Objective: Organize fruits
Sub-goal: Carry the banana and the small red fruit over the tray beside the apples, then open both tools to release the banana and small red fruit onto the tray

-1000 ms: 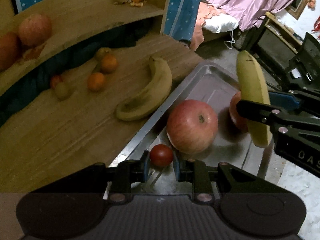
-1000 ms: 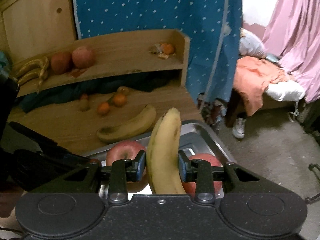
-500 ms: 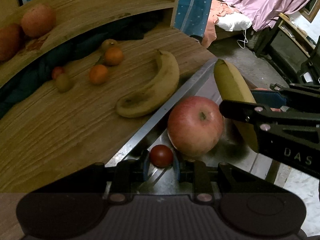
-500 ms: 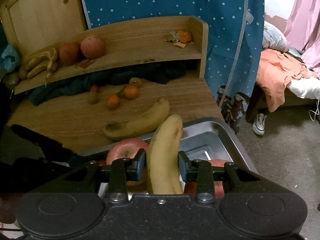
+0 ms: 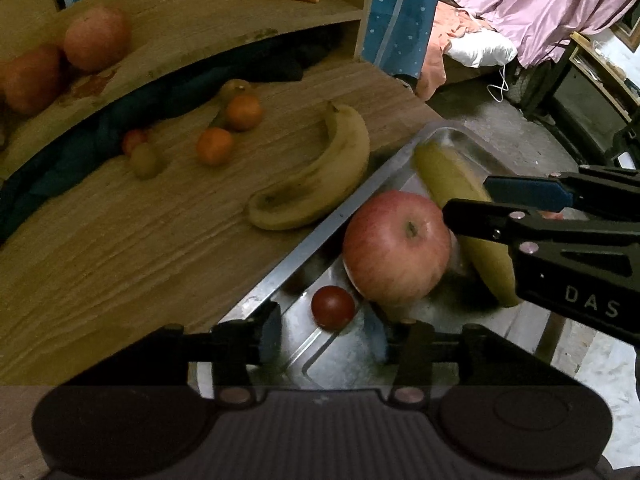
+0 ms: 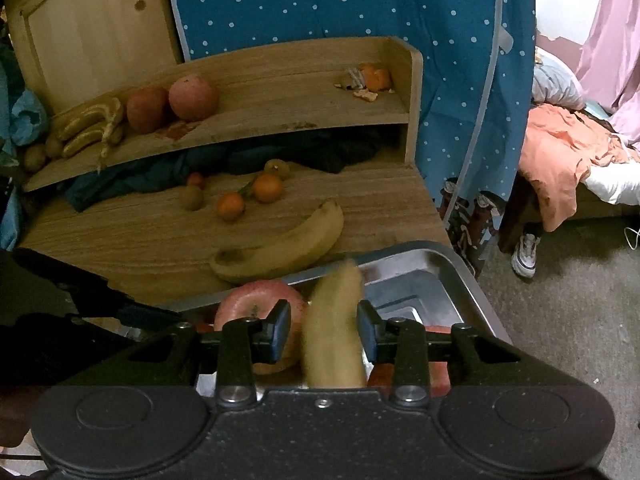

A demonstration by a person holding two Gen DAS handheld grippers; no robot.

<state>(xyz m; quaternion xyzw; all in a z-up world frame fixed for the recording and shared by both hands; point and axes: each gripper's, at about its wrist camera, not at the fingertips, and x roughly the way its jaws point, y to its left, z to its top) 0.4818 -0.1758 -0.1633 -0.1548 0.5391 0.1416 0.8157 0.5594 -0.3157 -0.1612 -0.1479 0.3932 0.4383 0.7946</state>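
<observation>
The yellow-green banana point(image 6: 334, 328) lies between the fingers of the right gripper point(image 6: 323, 334), blurred, pointing forward over the shiny metal tray point(image 6: 476, 312). The jaws stand a little wider than the fruit, with a gap showing on each side, so whether they grip it or it is loose cannot be told for certain. In the left wrist view the same banana point(image 5: 460, 200) slants across the tray's far part, crossed by the right gripper's fingers.

The left gripper point(image 5: 324, 336) is spread wide with nothing between its fingers. Just ahead of its gap sits a small dark-red round tomato point(image 5: 333, 306) on the tray floor point(image 5: 344, 356), and right beyond that, touching or nearly so, a big red-and-yellow apple point(image 5: 396, 250). Another red fruit point(image 6: 438, 374) shows partly behind the right gripper's right finger.

Ahead and to the left of both grippers, on the wooden tabletop point(image 5: 120, 248), a second, browner banana point(image 5: 316, 184) lies just beside the tray's rim. Farther ahead sit 2 small oranges point(image 5: 214, 146), near a greenish small fruit point(image 5: 146, 158). A dark cloth point(image 5: 100, 132) is bunched under the curved wooden shelf point(image 6: 280, 108), which carries 2 large reddish round fruits point(image 6: 194, 98), a bunch of spotted bananas point(image 6: 90, 124) and orange peel point(image 6: 372, 80).
</observation>
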